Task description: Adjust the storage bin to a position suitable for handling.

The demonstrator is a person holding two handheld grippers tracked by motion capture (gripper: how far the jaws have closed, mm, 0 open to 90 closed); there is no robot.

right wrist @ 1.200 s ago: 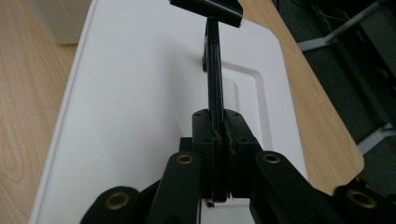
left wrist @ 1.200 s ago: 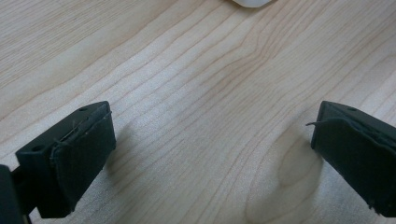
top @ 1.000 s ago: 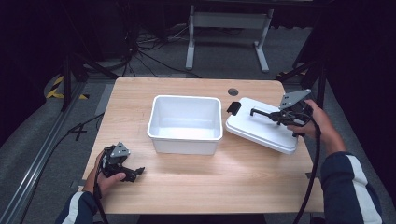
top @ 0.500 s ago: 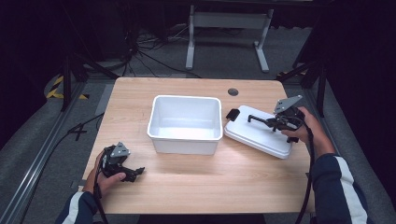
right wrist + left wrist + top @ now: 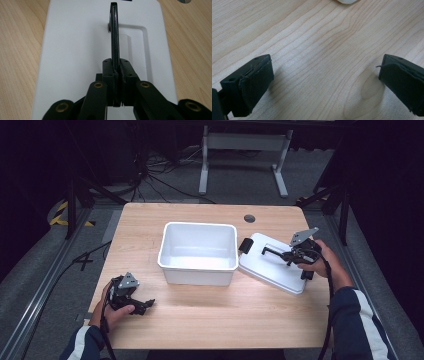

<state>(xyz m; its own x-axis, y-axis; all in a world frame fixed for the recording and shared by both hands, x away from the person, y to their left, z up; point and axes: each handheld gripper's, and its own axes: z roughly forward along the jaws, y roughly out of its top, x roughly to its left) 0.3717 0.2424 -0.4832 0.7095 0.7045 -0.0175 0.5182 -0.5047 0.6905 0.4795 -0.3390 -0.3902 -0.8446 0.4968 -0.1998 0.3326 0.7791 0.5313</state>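
Right gripper (image 5: 284, 254) pinches the black handle (image 5: 114, 30) of the white lid (image 5: 272, 265).

The lid sits on the wooden table (image 5: 210, 320) just right of the white bin (image 5: 198, 252); left gripper (image 5: 142, 306) rests spread wide, well apart.

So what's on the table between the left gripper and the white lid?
In the high view, the open white tub stands between the left gripper and the lid; the right gripper is clamped on the lid's black handle.
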